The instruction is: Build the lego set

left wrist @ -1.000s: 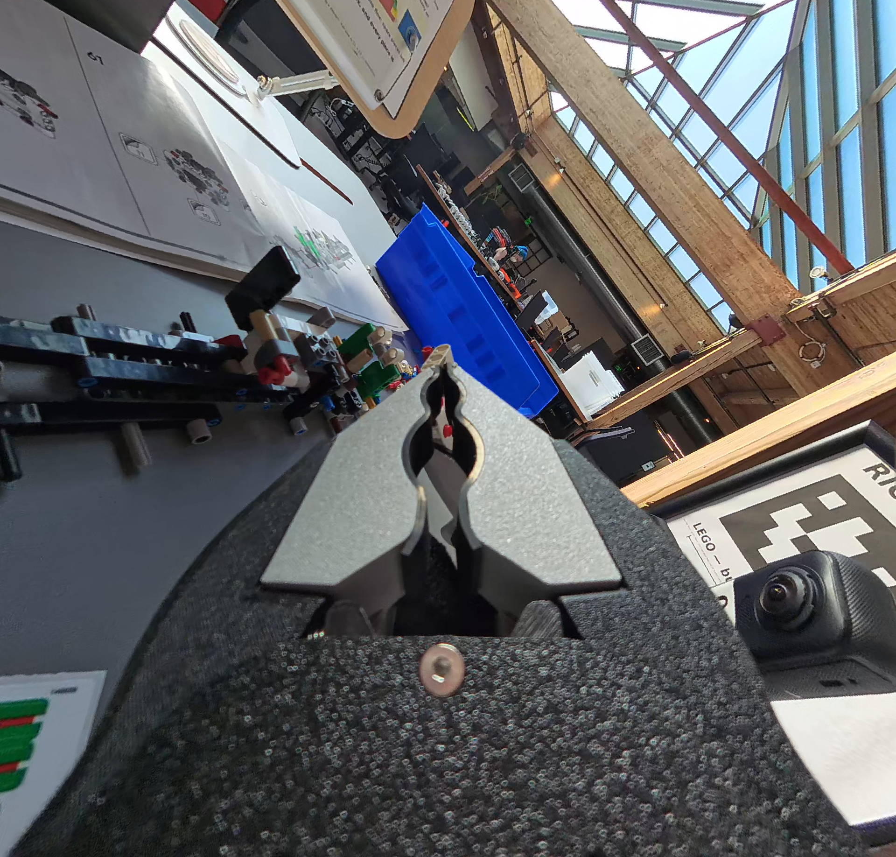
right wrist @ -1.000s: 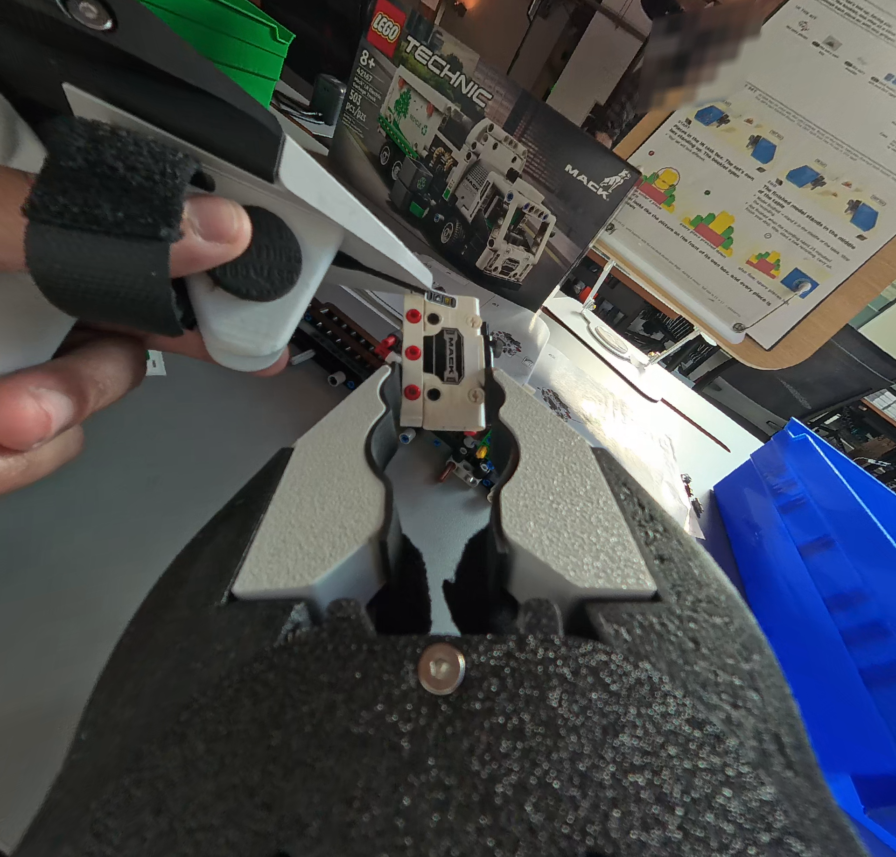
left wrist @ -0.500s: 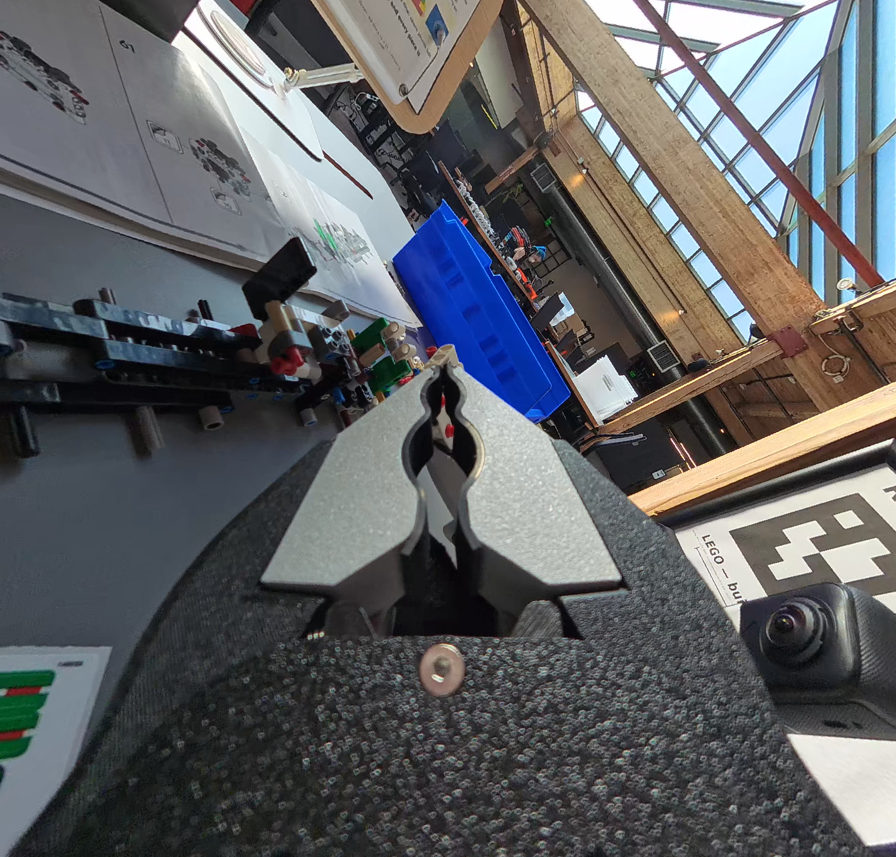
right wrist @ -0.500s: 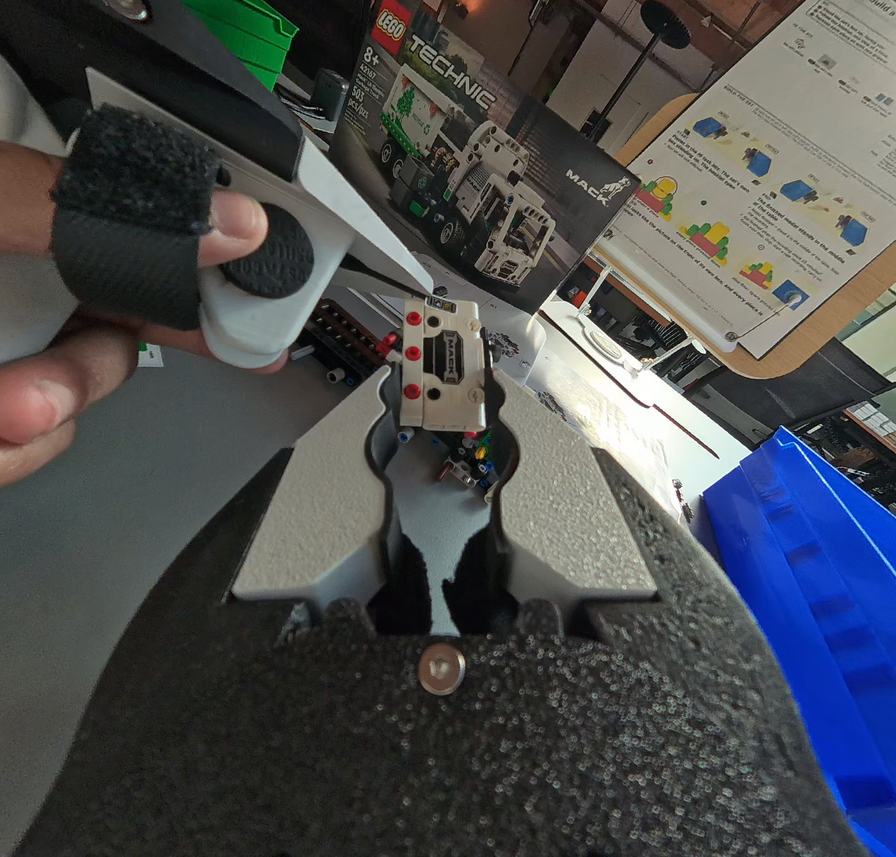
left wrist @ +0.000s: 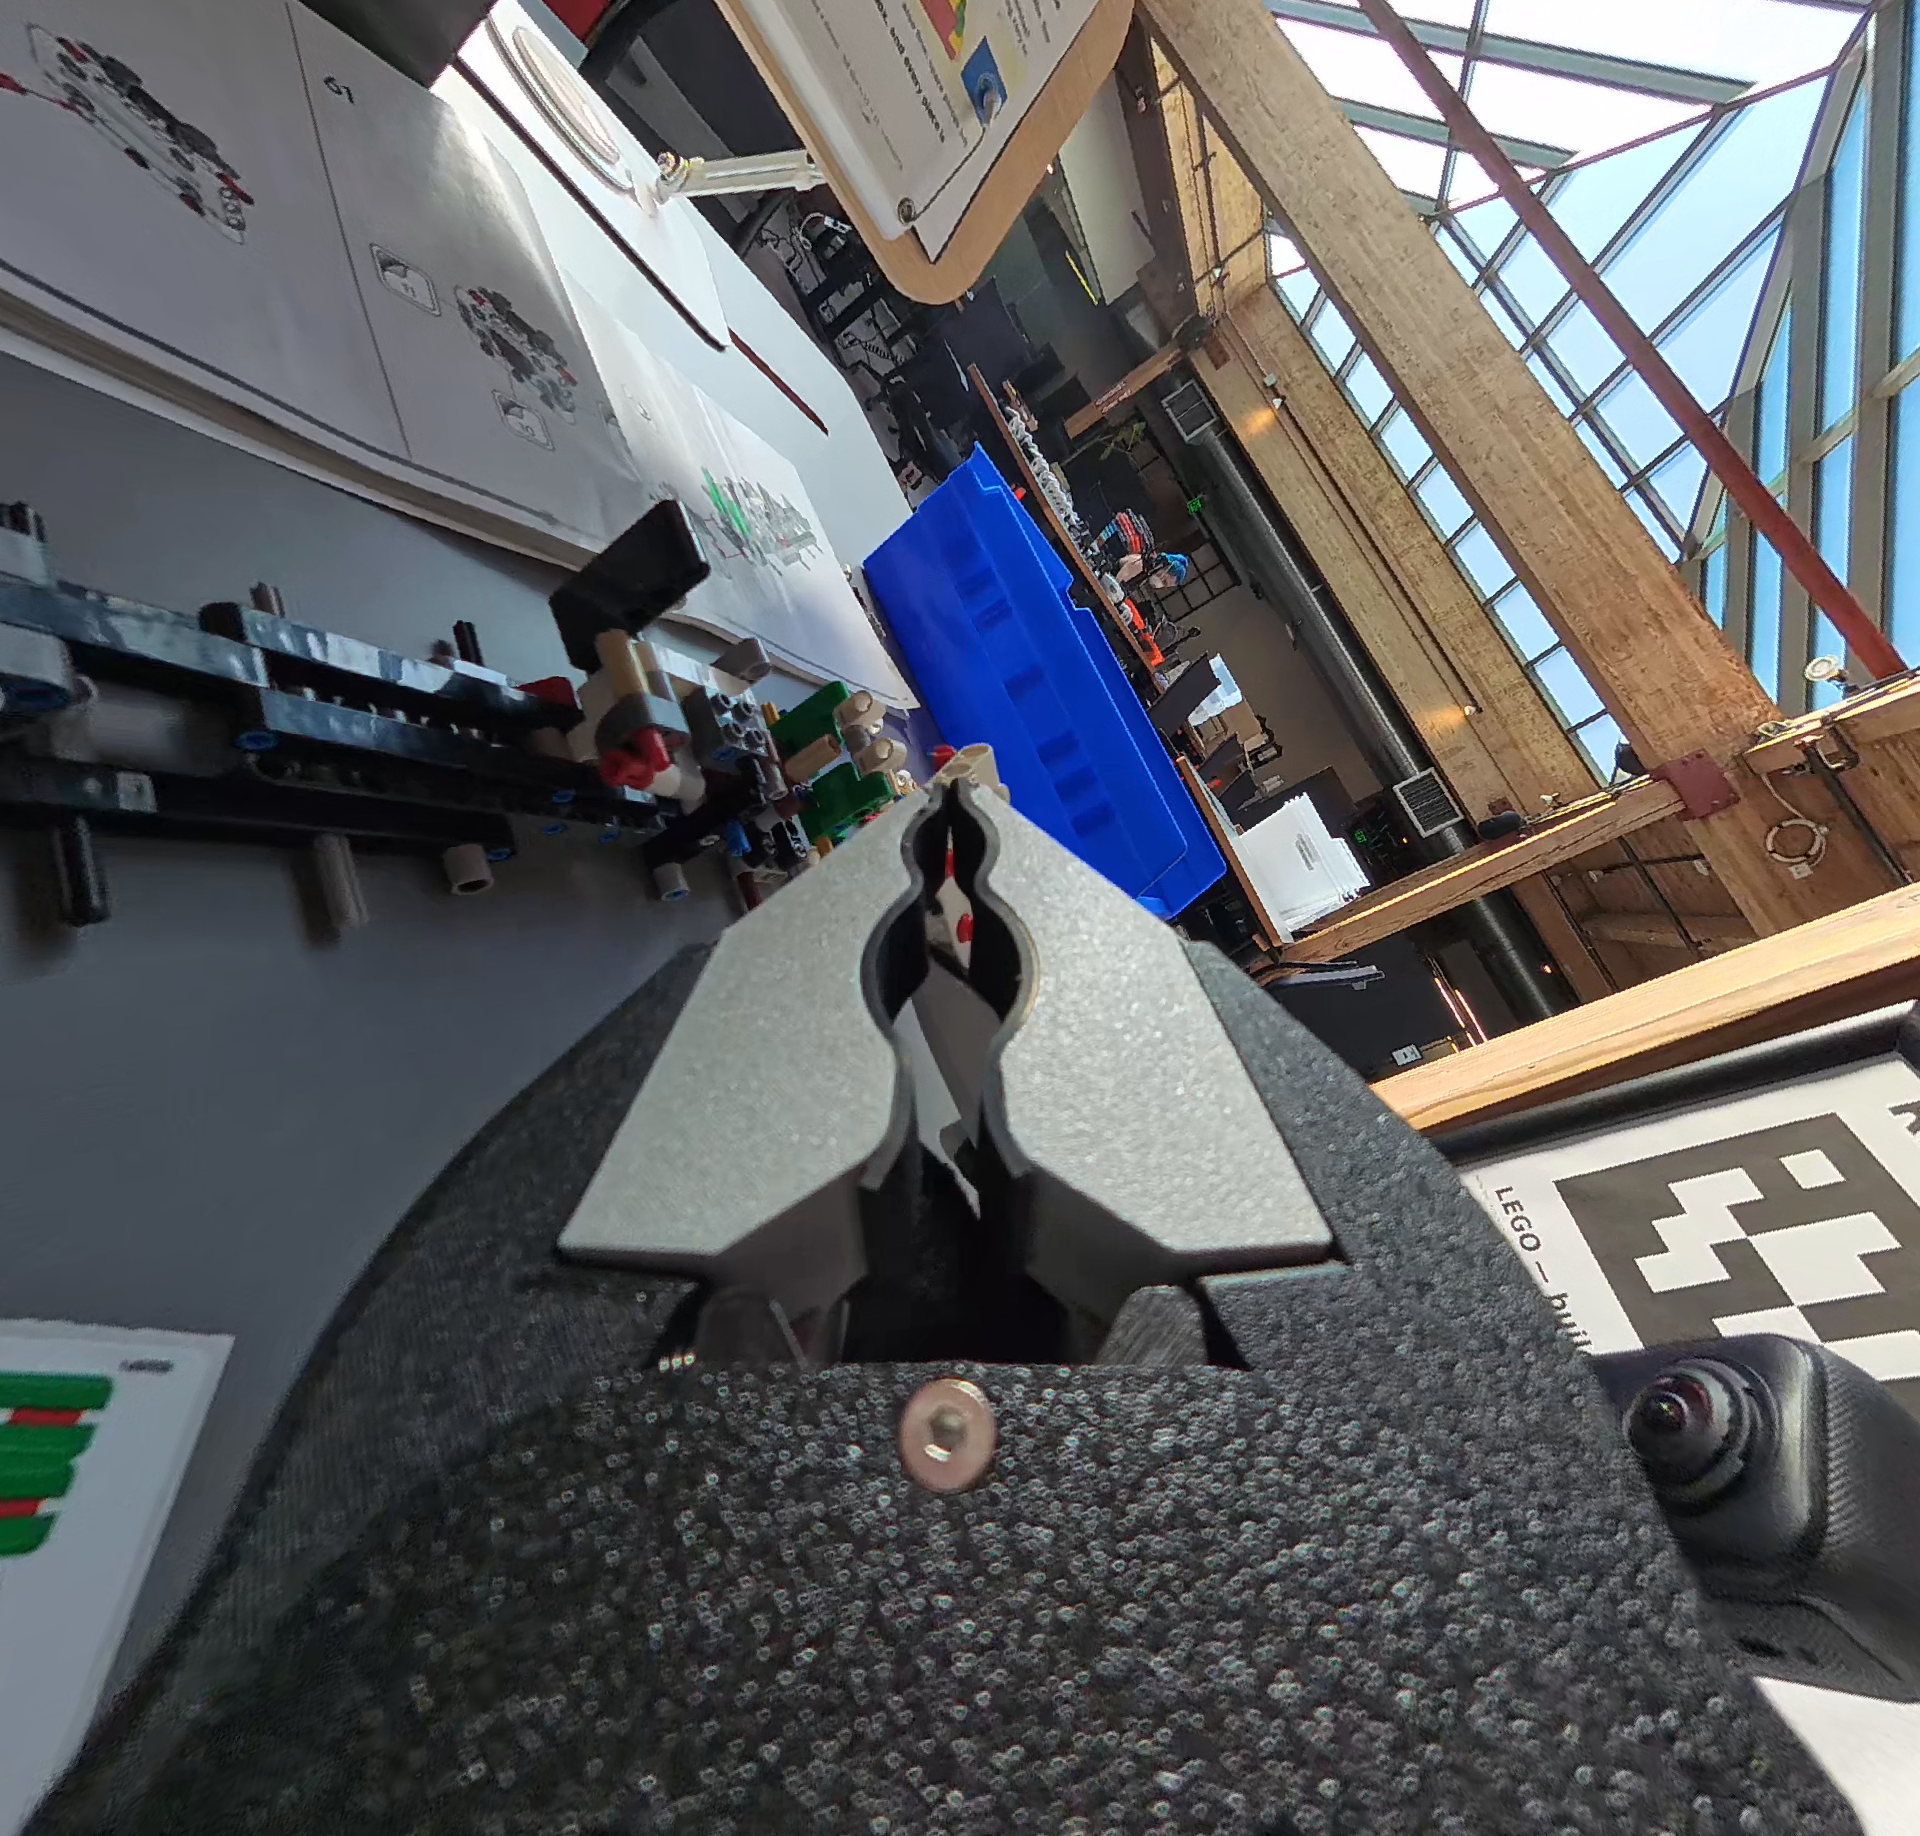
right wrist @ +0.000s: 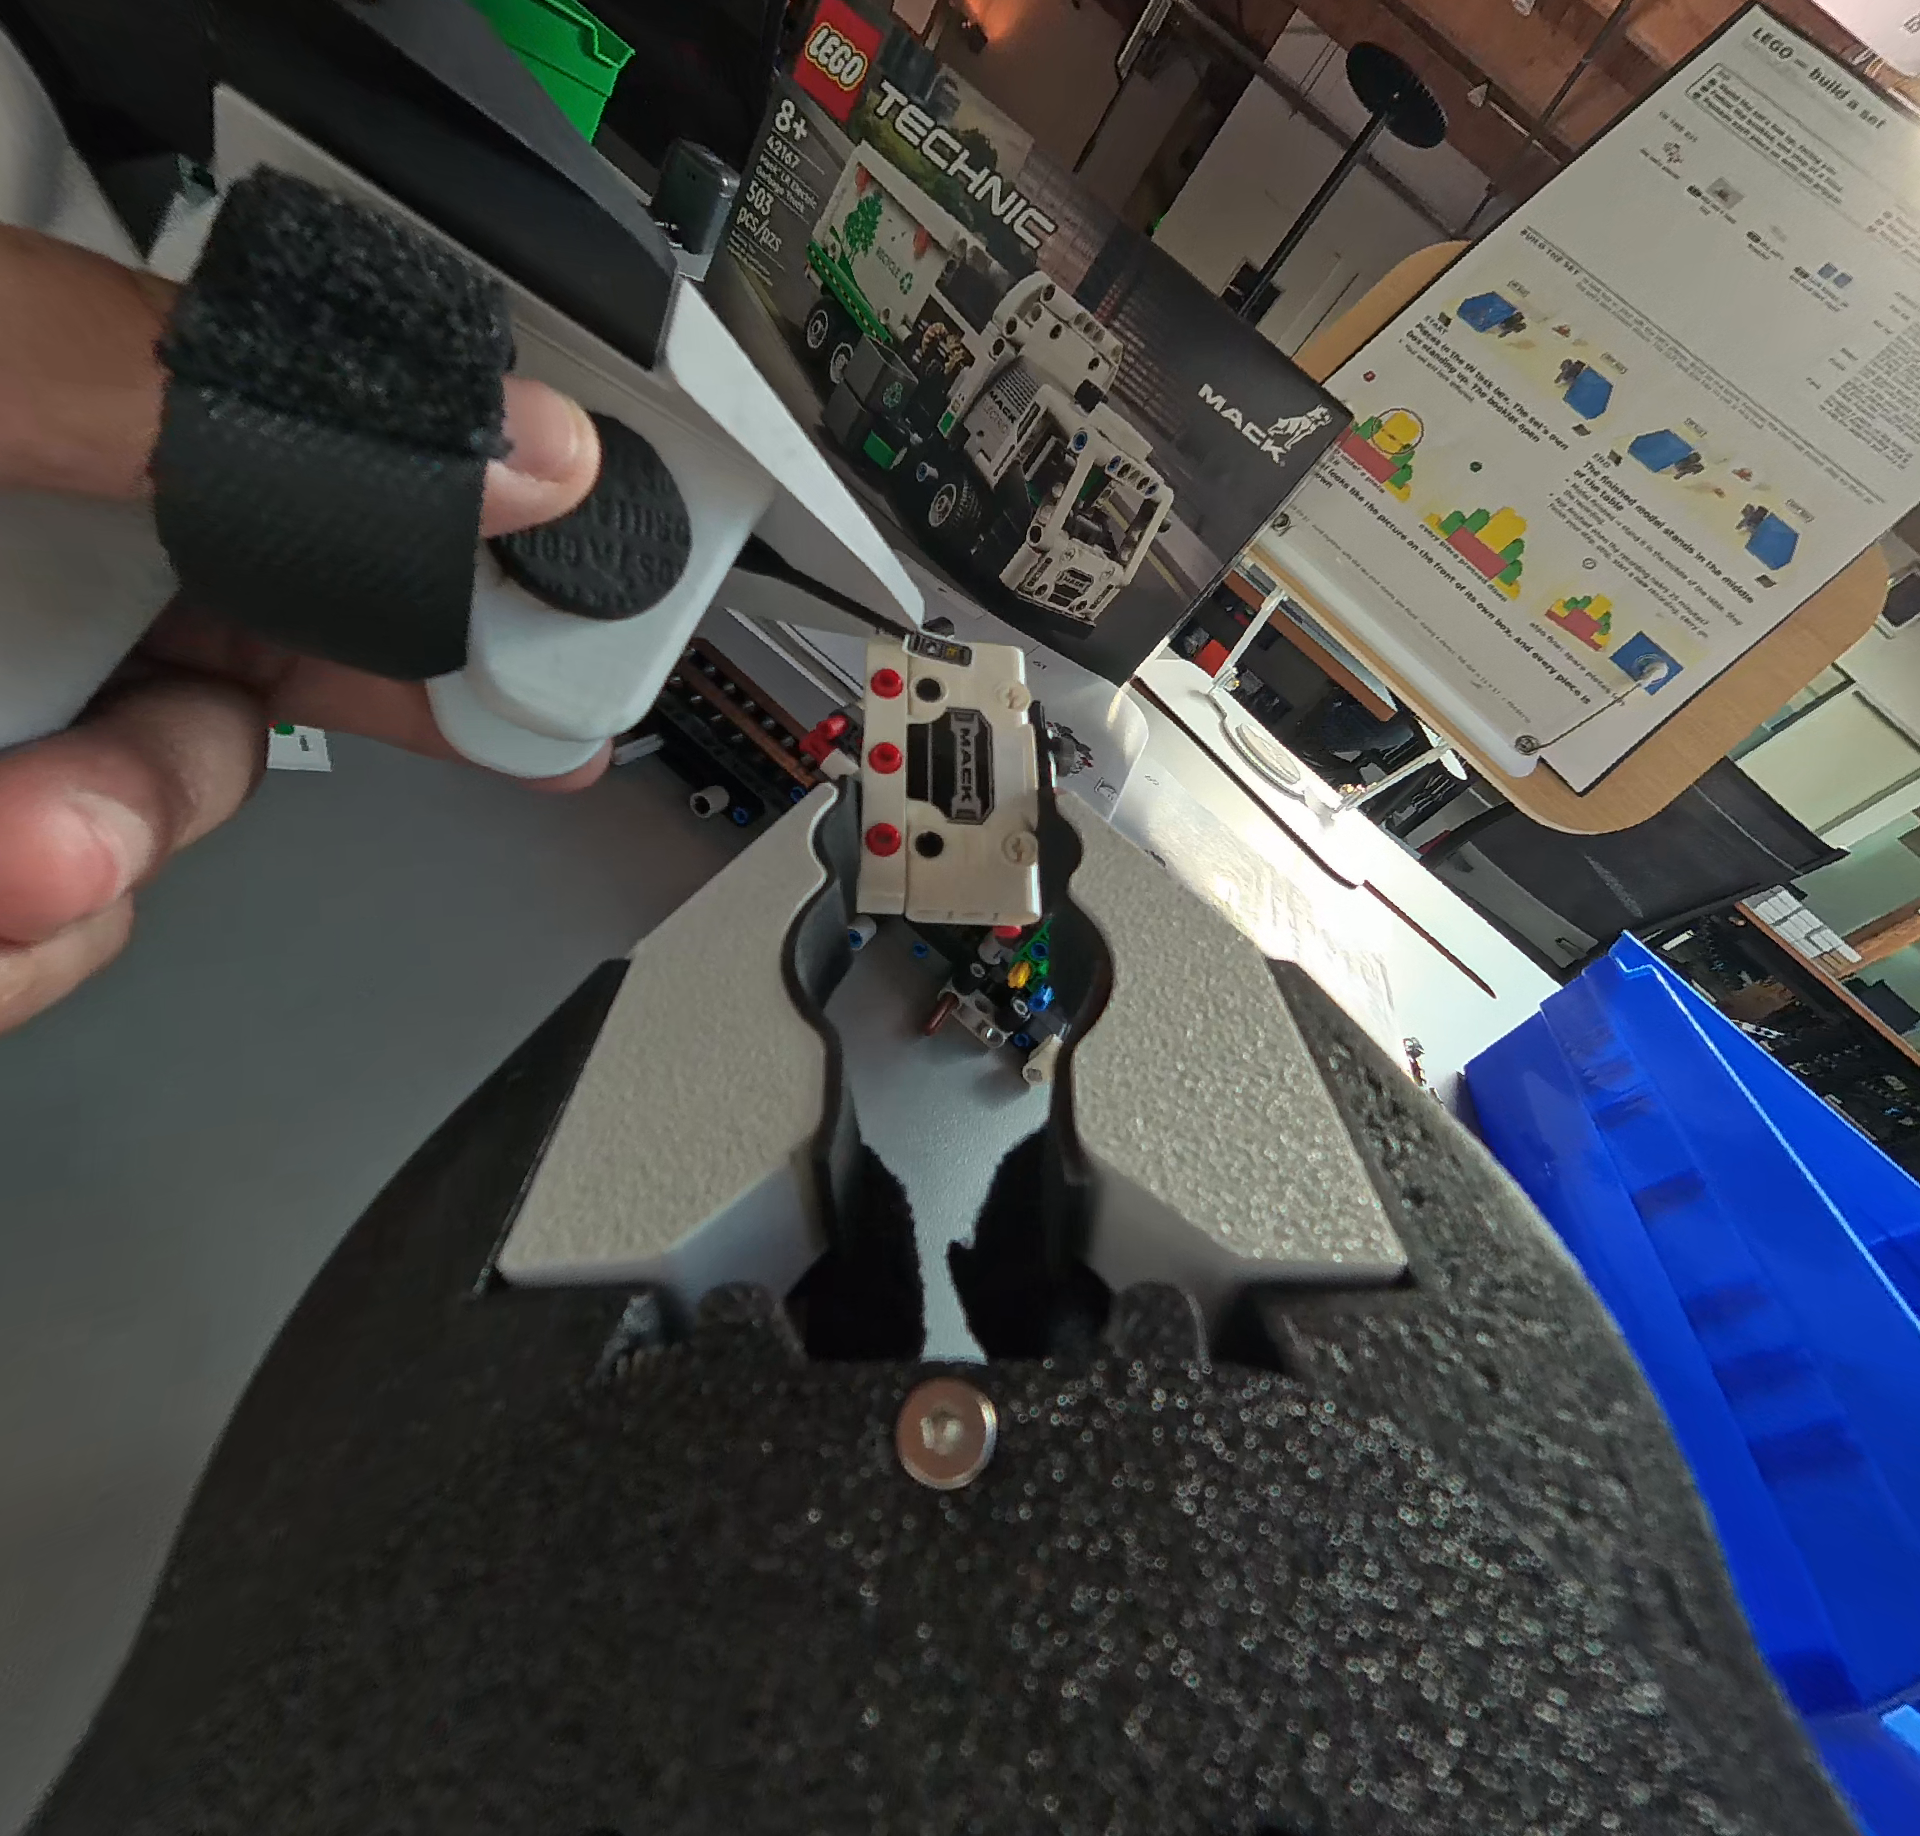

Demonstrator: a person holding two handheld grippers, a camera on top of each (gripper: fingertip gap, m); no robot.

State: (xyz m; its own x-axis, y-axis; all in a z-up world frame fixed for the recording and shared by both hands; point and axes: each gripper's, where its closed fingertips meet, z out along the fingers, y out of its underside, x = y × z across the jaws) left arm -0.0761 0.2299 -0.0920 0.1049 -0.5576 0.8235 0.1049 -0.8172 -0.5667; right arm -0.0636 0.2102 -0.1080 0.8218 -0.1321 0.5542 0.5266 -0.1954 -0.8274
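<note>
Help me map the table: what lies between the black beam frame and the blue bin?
Small green, tan and grey building pieces lie between black beam frame and blue bin, seen in the left wrist view.

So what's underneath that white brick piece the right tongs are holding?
Below the white brick assembly, pinched in the right tongs, lies grey table with a heap of small loose parts. The piece and tongs cover whatever lies directly beneath.

Glossy white plastic brick block (right wrist: 951, 784) sits between matt, grainy metal fingers (right wrist: 717, 1080); rough black foam (speckled) (right wrist: 935, 1599) below. Blue plastic bin (left wrist: 1029, 685) shines; the paper sheets (left wrist: 343, 228) look smooth.
</note>
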